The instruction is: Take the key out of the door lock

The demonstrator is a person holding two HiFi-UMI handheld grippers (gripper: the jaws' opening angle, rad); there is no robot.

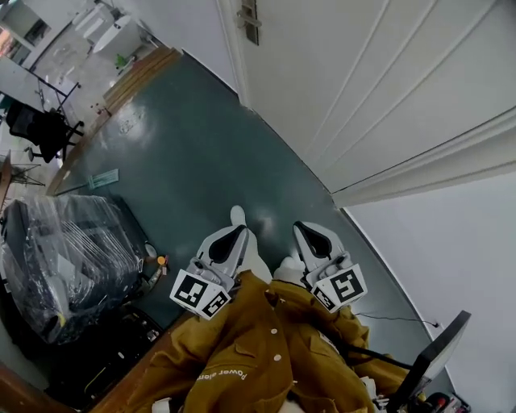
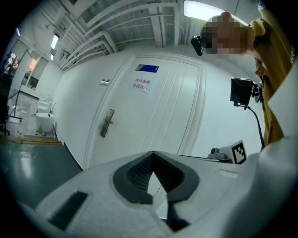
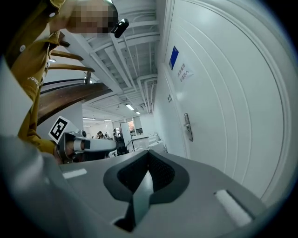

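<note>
Closest in, a mustard jacket [image 1: 242, 355] is filling the head view's 6 o'clock. The left hand-held gripper [image 1: 234, 230] and right hand-held gripper [image 1: 310, 234] are hanging just above it over the green floor [image 1: 185, 161], both with jaws pressed together and gripping nothing. The door lock [image 1: 248, 20] is sitting well apart at 12 o'clock on the white door [image 1: 363, 81], and the key is too small to make out there. Judging by this, the task is barely starting: approaching, gripping and pulling are all waiting to be done.
</note>
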